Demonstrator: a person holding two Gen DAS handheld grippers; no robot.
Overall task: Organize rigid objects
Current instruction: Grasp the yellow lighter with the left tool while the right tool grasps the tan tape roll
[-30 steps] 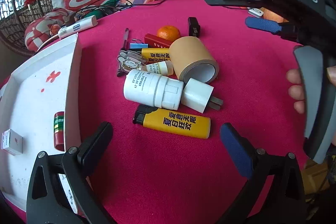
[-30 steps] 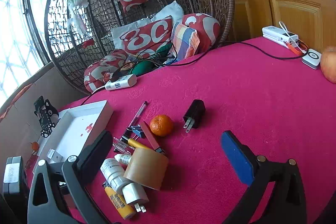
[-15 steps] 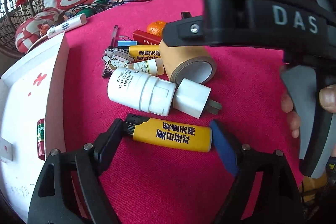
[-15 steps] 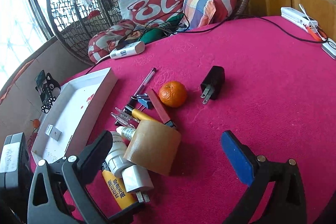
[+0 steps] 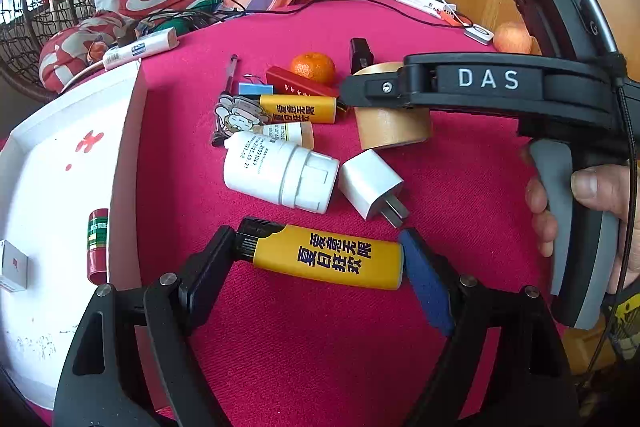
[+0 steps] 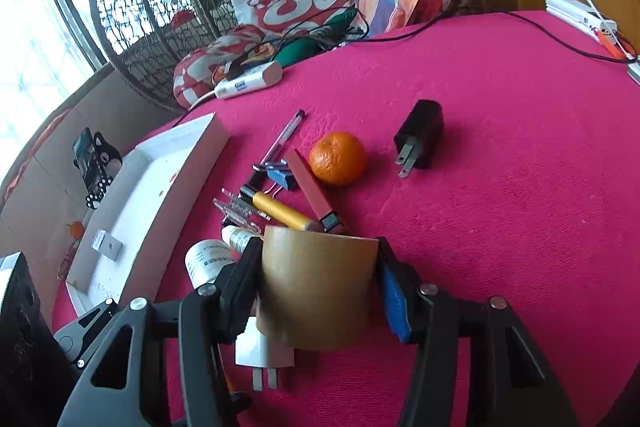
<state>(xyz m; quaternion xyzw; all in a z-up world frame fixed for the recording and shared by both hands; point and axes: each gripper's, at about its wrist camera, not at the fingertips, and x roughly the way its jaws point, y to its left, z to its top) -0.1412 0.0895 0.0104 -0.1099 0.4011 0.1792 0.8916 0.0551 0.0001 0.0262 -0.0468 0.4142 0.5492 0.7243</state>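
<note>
Left gripper, lower centre of the left wrist view: jaws are clamping a yellow plastic lighter with black Chinese lettering end to end, black finger at its dark cap, blue pad at its base. The lighter is lying flat on the magenta tablecloth.

Right gripper, lower centre of the right wrist view: jaws have just been closing and are now pressing both flat sides of a brown roll of packing tape. In the left wrist view this gripper is crossing the right half of the frame, a hand wrapping its grey handle.

Just above the lighter: a white plastic pill bottle on its side and a white wall charger cube with two prongs, lying just beside each other. Further up the frame: a second yellow lighter, a small orange mandarin, a black plug adapter.

Left edge: a white shallow tray is holding a red cylinder with green label against its right wall and a small white box.
</note>
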